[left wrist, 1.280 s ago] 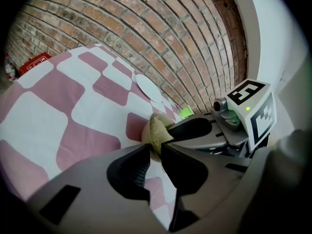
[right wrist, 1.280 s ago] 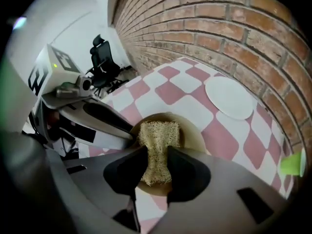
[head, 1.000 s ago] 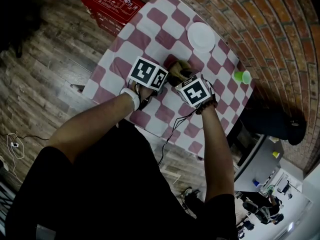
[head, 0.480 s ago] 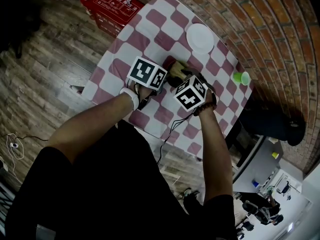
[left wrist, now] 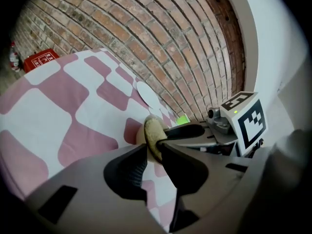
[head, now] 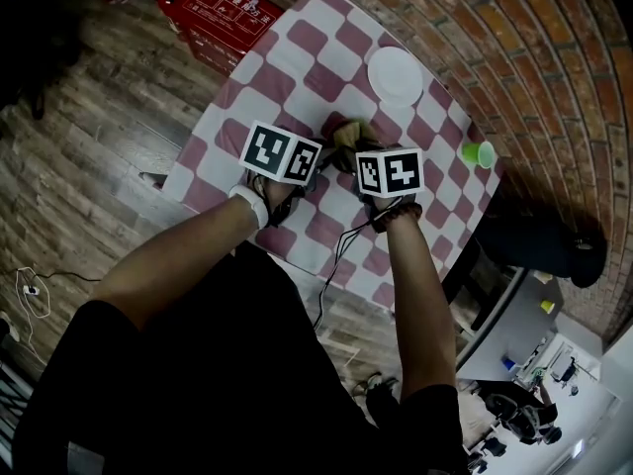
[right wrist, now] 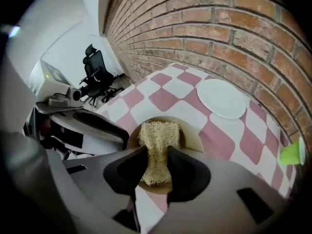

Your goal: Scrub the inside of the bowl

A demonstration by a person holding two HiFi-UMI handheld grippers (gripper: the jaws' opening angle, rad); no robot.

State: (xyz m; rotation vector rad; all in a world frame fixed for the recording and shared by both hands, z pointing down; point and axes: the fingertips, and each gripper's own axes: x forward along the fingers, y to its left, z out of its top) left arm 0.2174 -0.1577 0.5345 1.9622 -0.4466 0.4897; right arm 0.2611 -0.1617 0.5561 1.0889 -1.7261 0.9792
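So the bowl (right wrist: pixel 189 137), a tan one, is about mid-way across the pink-and-white checked surface (head: pixel 287 62), right between the two tongs. The left tongs (left wrist: pixel 152 147) come in from the left and are clamped on the near-left bit of its rim, one jaw inside and one outside, so that side is pinned. The right tongs (right wrist: pixel 157 152) point steeply down over the bowl and are pinched shut on a yellowish mesh scrubbing pad (right wrist: pixel 158 133). The free end of the pad fans out past the jaw tips and sits down inside the bowl, against the inner wall as far as I can see. Can't really tell if the bowl is flat on the cloth or tipped a bit. Farther out toward the brick wall (right wrist: pixel 234 38) there's a white plate (head: pixel 396 74) lying flat, well apart from the bowl. A small green cup (head: pixel 479 153) stands off by the right edge. A red box (head: pixel 226 8) sits on the wooden floor (head: pixel 89 137) past the far left corner.
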